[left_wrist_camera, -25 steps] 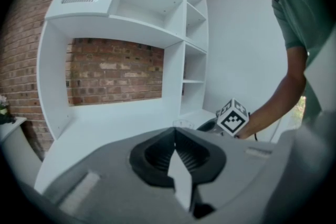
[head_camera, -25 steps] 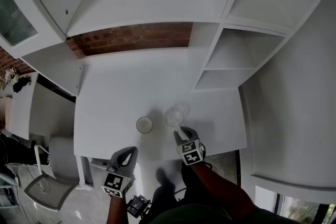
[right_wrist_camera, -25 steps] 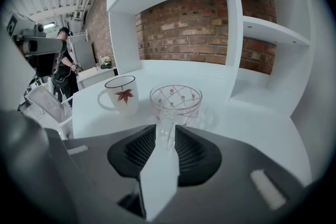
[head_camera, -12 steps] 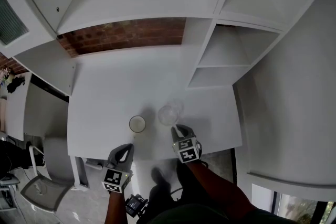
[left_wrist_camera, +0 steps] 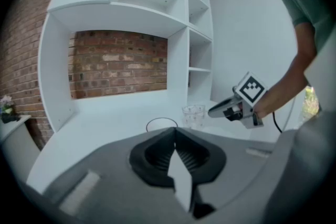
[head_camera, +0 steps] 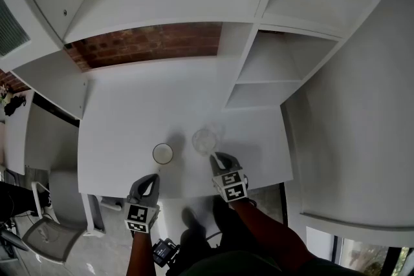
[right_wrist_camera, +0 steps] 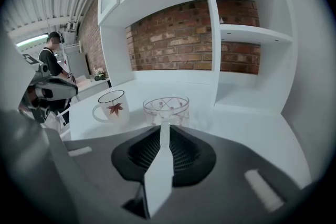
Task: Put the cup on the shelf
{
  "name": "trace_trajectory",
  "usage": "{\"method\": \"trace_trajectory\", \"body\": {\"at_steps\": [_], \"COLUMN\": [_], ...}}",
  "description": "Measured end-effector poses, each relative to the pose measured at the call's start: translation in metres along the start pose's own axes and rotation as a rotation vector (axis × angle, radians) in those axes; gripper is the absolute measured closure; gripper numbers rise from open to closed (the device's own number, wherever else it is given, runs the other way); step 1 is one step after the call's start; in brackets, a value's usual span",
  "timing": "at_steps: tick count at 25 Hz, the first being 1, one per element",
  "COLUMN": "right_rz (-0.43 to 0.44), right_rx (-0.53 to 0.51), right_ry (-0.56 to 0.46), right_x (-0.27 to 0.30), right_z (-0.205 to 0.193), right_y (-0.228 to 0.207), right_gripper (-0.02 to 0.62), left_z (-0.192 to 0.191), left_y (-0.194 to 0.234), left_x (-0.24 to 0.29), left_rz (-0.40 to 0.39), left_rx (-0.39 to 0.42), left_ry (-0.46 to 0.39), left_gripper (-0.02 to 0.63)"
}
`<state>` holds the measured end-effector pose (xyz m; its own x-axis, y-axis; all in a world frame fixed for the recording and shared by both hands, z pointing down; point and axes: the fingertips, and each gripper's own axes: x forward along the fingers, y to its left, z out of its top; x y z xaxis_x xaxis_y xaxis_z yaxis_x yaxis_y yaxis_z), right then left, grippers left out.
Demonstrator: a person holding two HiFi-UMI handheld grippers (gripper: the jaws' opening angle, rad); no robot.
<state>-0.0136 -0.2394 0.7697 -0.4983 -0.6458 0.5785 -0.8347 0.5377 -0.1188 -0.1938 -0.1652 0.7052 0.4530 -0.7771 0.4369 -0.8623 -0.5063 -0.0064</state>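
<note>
1. The right tongs (head_camera: 214, 156) have just been closing. In the right gripper view (right_wrist_camera: 163, 124) they are seen clamped on the near wall of the glass cup (right_wrist_camera: 167, 107), with the rim caught between the two jaws.
2. A second ago, in the head view, the tips of the right tongs were a little short of the glass cup (head_camera: 204, 140). Now they are set against its near side.
3. The glass cup is placed over the front part of the white worktop (head_camera: 149, 106), just beside a white mug (head_camera: 163, 153) that bears a red leaf (right_wrist_camera: 113, 106). Whether its base has been lifted off the worktop cannot be told.
4. The spacing of the glass cup and the mug is unchanged from the earlier pictures, and the mug is left untouched.
5. The left tongs (left_wrist_camera: 174, 131) are closed with nothing between them. They are held at the front edge of the worktop, near the mug and apart from it (head_camera: 151, 176), much as before.
6. The shelf unit (head_camera: 265, 74) stands at the back right of the worktop, well apart from the glass cup.
</note>
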Motion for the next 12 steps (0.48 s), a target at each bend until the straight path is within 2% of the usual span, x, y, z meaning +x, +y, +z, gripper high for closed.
{"method": "trace_trajectory", "body": {"at_steps": [12], "right_rz": [-0.022], "right_rx": [0.011], "right_ry": [-0.088], "right_x": [-0.028], "right_z": [0.03], "right_y": [-0.018], "right_gripper": [0.539], "left_z": [-0.024], "left_y": [0.0], "left_x": [0.015], "left_rz": [0.033], "left_rx": [-0.024], "left_ry": [0.02], "left_gripper": [0.588]}}
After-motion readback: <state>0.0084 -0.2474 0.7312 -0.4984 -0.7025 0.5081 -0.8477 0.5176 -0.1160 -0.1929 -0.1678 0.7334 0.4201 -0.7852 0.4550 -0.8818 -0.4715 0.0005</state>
